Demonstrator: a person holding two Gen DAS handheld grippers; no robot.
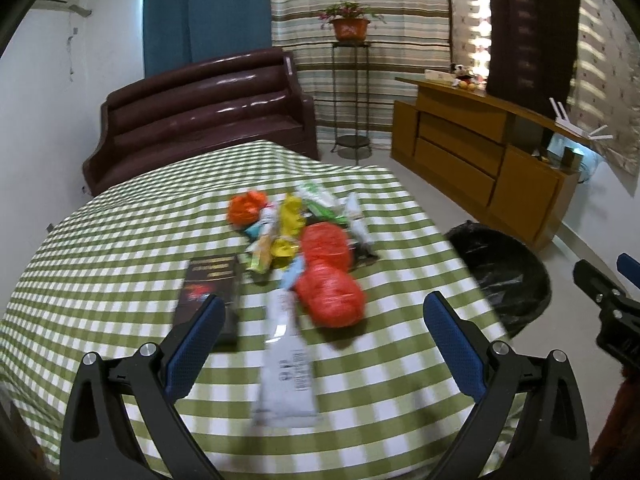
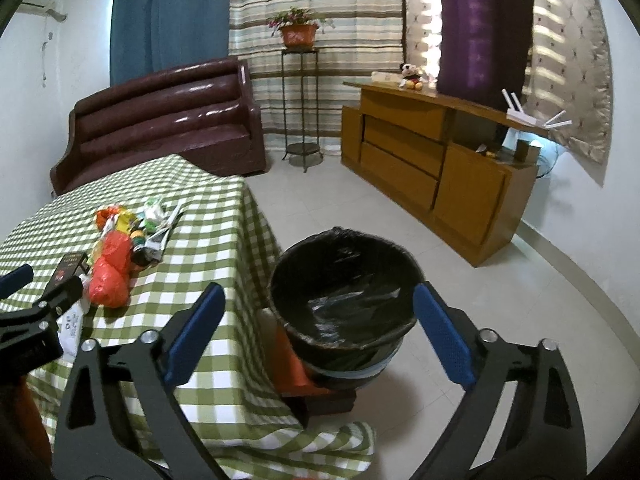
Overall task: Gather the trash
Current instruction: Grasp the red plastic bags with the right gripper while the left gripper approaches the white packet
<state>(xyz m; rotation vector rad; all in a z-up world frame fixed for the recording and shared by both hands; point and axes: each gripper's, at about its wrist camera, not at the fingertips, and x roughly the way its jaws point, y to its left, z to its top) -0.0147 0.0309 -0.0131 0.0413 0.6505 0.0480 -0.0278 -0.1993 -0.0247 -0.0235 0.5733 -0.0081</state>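
Left gripper point(image 1: 324, 312) hangs wide and empty over the near edge of the checked table point(image 1: 120, 240), a white wrapper point(image 1: 286, 376) lying flat between its fingers, likely the first pick. Just beyond it sits a red plastic bag point(image 1: 332, 296), crumpled into a ball, beside a dark box point(image 1: 212, 292). Farther in, mid-table, the rest of the trash pile point(image 1: 296, 220): orange, yellow and green wrappers heaped together. Right gripper point(image 2: 318, 320) also spread with nothing in it, held above the black-lined bin point(image 2: 344, 276) off the table's right edge, probably placed for easy drops.
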